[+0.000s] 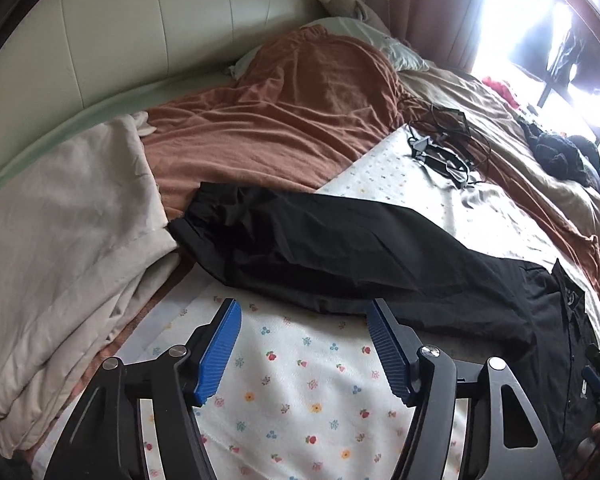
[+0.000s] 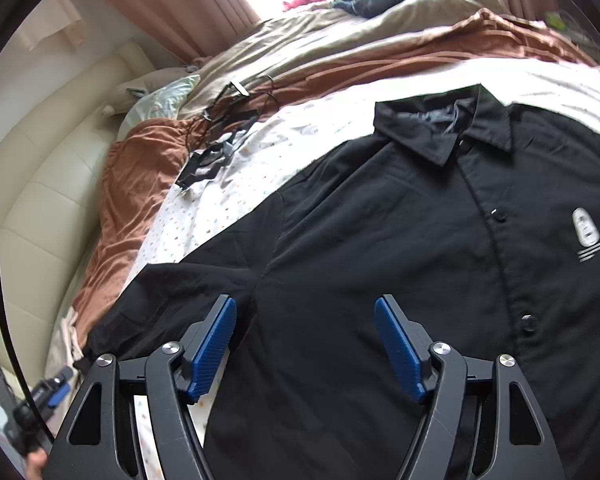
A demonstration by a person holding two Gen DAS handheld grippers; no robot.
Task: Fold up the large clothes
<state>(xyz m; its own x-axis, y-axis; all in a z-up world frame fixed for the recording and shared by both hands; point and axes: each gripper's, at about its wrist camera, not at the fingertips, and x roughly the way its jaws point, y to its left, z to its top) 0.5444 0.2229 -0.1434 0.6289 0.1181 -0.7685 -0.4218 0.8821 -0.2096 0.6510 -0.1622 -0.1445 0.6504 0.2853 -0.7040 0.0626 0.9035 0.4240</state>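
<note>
A large black button-up shirt (image 2: 380, 248) lies face up on a white floral sheet (image 1: 300, 384) on the bed. Its collar (image 2: 444, 124) is at the far end and a white logo (image 2: 586, 232) marks the chest. One long sleeve (image 1: 300, 240) stretches out to the side, its cuff (image 1: 196, 216) near a beige blanket. My left gripper (image 1: 302, 312) is open and empty above the floral sheet, just short of the sleeve. My right gripper (image 2: 305, 312) is open and empty above the shirt's lower body near the armpit seam.
A beige blanket (image 1: 60, 240) is bunched at the left. A rust-brown cover (image 1: 280, 112) and a pillow (image 1: 364, 36) lie toward the cream headboard (image 1: 120, 32). Black cables and a device (image 1: 444, 148) sit on the sheet beyond the sleeve. Dark clothes (image 1: 556, 152) lie by the window.
</note>
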